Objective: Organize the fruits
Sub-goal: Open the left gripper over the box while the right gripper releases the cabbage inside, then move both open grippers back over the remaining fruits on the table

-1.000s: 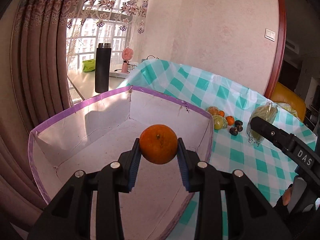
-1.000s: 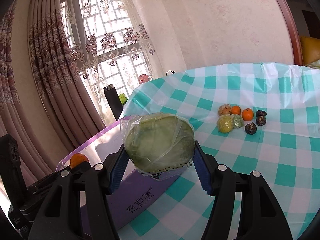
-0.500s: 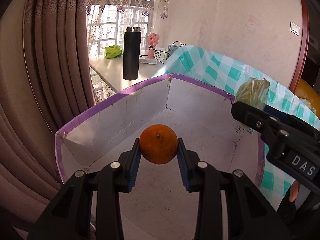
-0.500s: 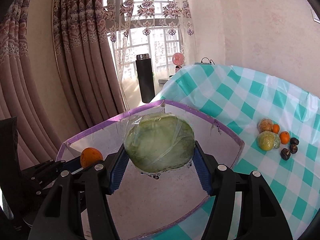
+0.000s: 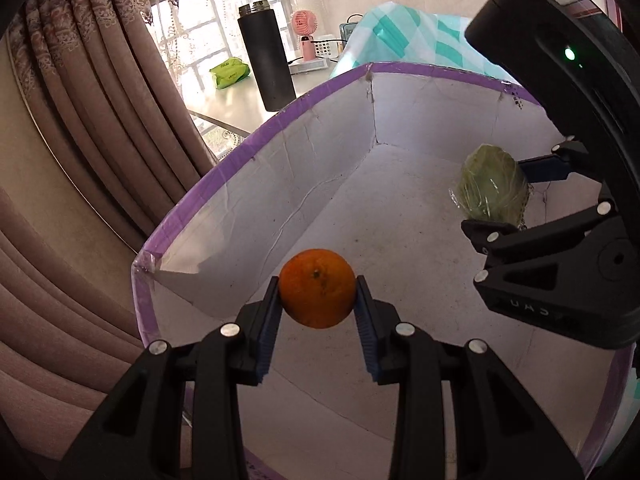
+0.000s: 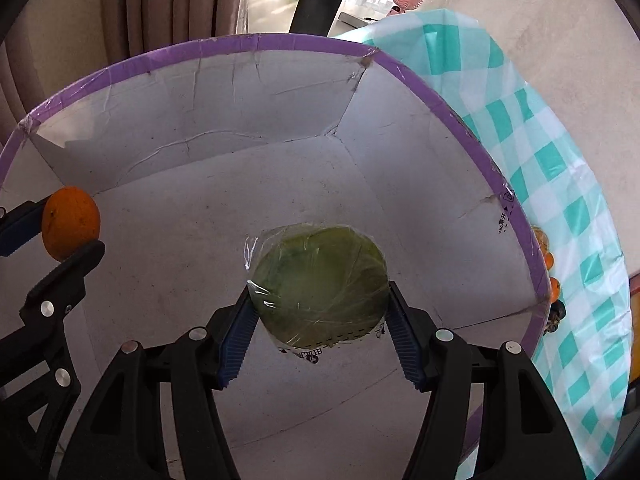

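Note:
My left gripper (image 5: 317, 316) is shut on an orange (image 5: 317, 294) and holds it above the floor of a white cardboard box with a purple rim (image 5: 256, 142). My right gripper (image 6: 318, 320) is shut on a green fruit wrapped in clear plastic (image 6: 320, 286) and holds it inside the same box (image 6: 280, 44). In the left wrist view the wrapped fruit (image 5: 492, 186) and the right gripper (image 5: 496, 204) sit at the right. In the right wrist view the orange (image 6: 70, 222) and the left gripper (image 6: 56, 232) sit at the left edge.
The box stands on a table with a teal-and-white checked cloth (image 6: 568, 168). A few small fruits (image 6: 550, 276) lie on the cloth beyond the box's right wall. A black flask (image 5: 266, 56), a pink fan (image 5: 306, 34) and a curtain (image 5: 80, 120) stand behind the box.
Both grippers have moved forward and down into the box with their fruits still held. The box now fills both views and the right gripper is close beside the left.

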Tool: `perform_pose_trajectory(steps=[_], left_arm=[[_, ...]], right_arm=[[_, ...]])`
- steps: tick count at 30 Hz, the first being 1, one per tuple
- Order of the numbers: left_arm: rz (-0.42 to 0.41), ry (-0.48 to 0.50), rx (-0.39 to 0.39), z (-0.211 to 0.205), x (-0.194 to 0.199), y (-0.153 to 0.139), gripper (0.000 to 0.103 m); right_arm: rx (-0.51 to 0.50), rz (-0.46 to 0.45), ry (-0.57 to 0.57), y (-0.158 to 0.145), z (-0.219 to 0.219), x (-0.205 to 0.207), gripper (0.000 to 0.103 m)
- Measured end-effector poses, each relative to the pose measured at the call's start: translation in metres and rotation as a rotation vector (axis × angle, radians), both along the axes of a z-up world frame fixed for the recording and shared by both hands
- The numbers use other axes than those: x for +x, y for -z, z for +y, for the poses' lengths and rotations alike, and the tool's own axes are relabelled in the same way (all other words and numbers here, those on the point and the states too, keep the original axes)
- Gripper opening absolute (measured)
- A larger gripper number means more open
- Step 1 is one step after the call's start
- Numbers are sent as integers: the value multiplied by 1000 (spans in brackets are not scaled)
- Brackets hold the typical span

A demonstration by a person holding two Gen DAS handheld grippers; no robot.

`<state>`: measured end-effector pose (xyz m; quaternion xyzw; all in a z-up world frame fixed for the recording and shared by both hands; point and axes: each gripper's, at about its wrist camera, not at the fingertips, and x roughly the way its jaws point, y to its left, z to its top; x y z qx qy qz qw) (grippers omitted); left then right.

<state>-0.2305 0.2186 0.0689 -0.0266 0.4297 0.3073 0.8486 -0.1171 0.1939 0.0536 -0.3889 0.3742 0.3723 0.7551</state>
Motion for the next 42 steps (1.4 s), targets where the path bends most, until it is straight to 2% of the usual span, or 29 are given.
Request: perform_pose_trajectory(steps=[2, 8, 9, 10, 11, 12, 16, 22, 25, 27, 30, 33, 35, 36, 39, 42], left_arm=[[11, 9, 3, -1, 0, 1, 36], [39, 9, 11, -1, 0, 2, 41], [36, 7, 15, -2, 0, 0, 51], [36, -3, 18, -2, 0, 0, 75], [27, -15, 22, -1, 0, -1, 84], [22, -12, 27, -2, -1, -2, 87], [28, -19, 43, -3, -1, -2, 89], [30, -39, 72, -2, -2, -6, 89], [-39, -71, 114, -3, -10, -24, 89], [-129, -91, 172, -12, -20, -45, 90], [-307, -85, 272, -36, -36, -79, 102], [-465, -14, 361, -76, -44, -105, 102], [-529, 62, 396, -105, -41, -115, 102], [-548, 113, 400, -120, -36, -118, 102], [-519, 277, 393, -166, -3, -114, 102], [-451, 446, 355, -210, 39, -91, 102]], right_arm=[[-22, 16, -9, 3, -1, 0, 61], [-74, -27, -20, 5, -1, -4, 61], [-68, -37, -14, 4, -1, -3, 67], [-63, -39, -7, 3, -2, -3, 70], [-56, -41, -6, 1, -3, -4, 77], [-52, -45, -7, -1, -4, -5, 83], [-31, -58, -5, -5, -5, -6, 86], [68, -95, 22, -15, -10, -7, 87], [192, -161, 30, -27, -22, -13, 87], [334, -197, 44, -43, -40, -16, 87], [595, -273, 85, -75, -85, -18, 93], [806, -356, 155, -101, -141, -12, 93], [855, -412, 234, -107, -171, -2, 94], [849, -427, 281, -107, -183, 6, 99], [793, -424, 404, -95, -219, 41, 99], [739, -368, 546, -69, -260, 84, 99]])
